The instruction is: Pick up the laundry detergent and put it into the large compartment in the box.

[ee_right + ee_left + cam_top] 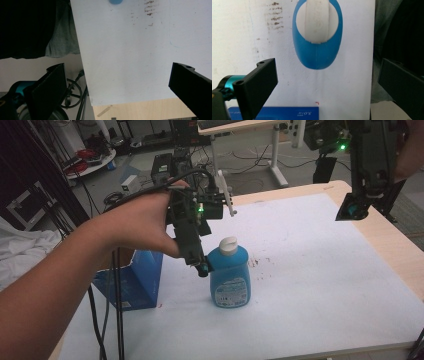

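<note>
**Closing in on the bottle from above**

Left gripper (204, 268) just beside the bottle (229, 277), at its upper left shoulder, jaws spread wide and empty. Seen along those jaws in the left gripper view: bottle (317, 53) standing upright on the white sheet (352, 82), white cap (316, 22) dead ahead, blue shoulder below it, neither jaw touching. Blue box (131, 280) to the bottle's left, its top edge also at the bottom of the left gripper view (274, 113).

Right gripper (354, 211) held high over the far right corner of the table (400, 255), well apart from the bottle, jaws likewise wide and empty; only a sliver of blue (115, 2) at the top of its view.

Likely step: a grasp on the bottle with the left. Worth centring first, since the bottle sits above the midline between the jaws rather than between them. Best to move forward until the body lies between both pads, then lower past the rounded shoulder and close evenly on the wider body. Risk of a pad catching one side early and tipping the bottle. Advisable to keep clear of the box.
</note>
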`<state>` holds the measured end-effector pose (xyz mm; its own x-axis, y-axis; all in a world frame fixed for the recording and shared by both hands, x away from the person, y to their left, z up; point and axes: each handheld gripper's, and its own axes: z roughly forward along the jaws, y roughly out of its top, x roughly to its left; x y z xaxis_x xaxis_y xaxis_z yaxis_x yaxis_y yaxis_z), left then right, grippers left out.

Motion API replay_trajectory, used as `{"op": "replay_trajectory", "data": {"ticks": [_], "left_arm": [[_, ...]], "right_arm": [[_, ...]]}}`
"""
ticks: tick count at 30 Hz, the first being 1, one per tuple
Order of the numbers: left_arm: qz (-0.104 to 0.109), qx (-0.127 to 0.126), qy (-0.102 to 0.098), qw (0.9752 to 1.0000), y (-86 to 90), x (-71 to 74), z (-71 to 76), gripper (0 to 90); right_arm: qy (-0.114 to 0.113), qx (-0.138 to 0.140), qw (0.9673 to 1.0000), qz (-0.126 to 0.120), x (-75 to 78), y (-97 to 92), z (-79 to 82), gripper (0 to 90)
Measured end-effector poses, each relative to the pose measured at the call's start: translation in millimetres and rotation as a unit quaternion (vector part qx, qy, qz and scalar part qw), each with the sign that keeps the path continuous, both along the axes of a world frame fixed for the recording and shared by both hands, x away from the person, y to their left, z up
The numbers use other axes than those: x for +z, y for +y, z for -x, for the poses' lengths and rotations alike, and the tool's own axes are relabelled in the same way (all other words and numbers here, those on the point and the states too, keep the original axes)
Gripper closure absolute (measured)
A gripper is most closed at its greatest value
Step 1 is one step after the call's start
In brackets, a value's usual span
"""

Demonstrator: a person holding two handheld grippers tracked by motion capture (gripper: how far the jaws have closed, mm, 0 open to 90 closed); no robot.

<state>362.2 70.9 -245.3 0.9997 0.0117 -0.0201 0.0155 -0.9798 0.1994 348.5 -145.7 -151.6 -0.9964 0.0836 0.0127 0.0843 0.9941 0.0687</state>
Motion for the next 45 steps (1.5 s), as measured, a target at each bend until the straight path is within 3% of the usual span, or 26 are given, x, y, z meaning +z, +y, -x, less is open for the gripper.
{"op": "replay_trajectory", "data": {"ticks": [22, 31, 45], "left_arm": [[-0.019, -0.002, 0.005, 0.9998, -26.8, -32.7, -8.1, 2.7], [-0.042, -0.011, 0.001, 0.9991, -40.3, -45.0, -10.0, 2.7], [-0.039, -0.011, -0.011, 0.9991, -46.3, -53.5, -10.2, 4.0]], "right_arm": [[0.003, 0.002, 1.0000, 0.000, -6.0, 2.9, -3.0, 0.8], [0.003, -0.001, 1.0000, 0.000, -9.1, 2.5, -4.6, 0.9], [0.002, -0.007, 1.0000, -0.003, -9.2, -0.5, -4.6, 0.9]]}}
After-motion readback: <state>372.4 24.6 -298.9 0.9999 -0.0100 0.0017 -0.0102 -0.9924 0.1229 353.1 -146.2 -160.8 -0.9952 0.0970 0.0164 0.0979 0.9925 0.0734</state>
